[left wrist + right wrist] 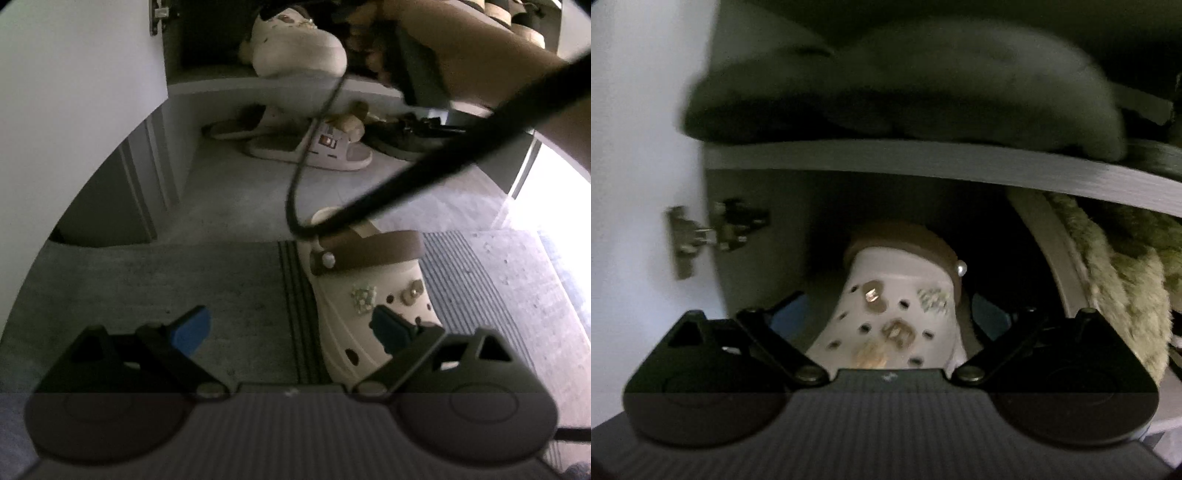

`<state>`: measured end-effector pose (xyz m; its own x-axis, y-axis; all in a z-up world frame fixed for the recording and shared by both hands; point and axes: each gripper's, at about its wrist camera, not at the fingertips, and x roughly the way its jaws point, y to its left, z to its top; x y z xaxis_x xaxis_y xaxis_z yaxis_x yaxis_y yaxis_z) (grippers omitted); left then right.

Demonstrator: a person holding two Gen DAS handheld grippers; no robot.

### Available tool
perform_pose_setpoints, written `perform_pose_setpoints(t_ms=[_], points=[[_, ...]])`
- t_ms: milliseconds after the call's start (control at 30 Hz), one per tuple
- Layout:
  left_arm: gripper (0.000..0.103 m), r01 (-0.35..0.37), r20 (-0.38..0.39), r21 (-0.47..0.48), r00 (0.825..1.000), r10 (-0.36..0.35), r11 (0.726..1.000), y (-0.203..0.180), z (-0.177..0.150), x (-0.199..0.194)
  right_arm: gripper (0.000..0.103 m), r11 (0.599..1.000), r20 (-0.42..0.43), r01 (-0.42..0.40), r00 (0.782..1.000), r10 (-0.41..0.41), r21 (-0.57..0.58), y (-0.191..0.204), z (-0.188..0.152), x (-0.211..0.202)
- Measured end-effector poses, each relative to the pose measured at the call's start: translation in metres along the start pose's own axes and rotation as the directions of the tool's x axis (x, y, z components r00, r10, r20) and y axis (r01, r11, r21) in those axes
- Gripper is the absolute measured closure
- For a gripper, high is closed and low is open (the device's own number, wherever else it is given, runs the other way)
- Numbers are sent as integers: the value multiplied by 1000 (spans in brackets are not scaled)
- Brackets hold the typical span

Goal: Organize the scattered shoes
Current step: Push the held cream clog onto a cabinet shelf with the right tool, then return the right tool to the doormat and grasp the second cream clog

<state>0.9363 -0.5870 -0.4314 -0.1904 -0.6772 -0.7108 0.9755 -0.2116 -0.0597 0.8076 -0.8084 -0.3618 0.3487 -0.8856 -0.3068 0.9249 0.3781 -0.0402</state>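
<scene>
A cream clog (369, 295) with a brown strap and charms stands on the grey floor, partly behind the right finger of my left gripper (290, 328), which is open and holds nothing. Its twin, a second cream clog (894, 306), rests on the lower cabinet shelf, toe towards the camera. My right gripper (888, 317) is open around it, a blue pad on either side with a small gap to the shoe. In the left wrist view the same shelved clog (295, 48) sits next to a person's arm (480, 55).
Cream slides (310, 147) and black shoes (406, 140) lie under the cabinet. A striped doormat (480, 288) lies right of the floor clog, and a black cable (295, 184) hangs over it. Furry slippers (1115, 277) stand right of the shelved clog. Above it, a shelf board (923, 158) carries a dark shoe (905, 92).
</scene>
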Motion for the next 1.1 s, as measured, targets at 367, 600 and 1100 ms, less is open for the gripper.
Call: perform_pose_setpoints(t_ms=[367, 600, 1100], points=[[7, -37, 7, 26, 999, 37, 999, -3, -1, 2, 2, 997, -141, 37, 990, -28, 61, 0, -33, -13], [7, -41, 23, 30, 999, 40, 999, -4, -2, -5, 1, 992, -138, 64, 989, -49, 110, -5, -28, -14], [7, -23, 1, 31, 1000, 23, 999, 0, -11, -10, 3, 984, -173, -18, 984, 49, 178, -31, -41, -34]])
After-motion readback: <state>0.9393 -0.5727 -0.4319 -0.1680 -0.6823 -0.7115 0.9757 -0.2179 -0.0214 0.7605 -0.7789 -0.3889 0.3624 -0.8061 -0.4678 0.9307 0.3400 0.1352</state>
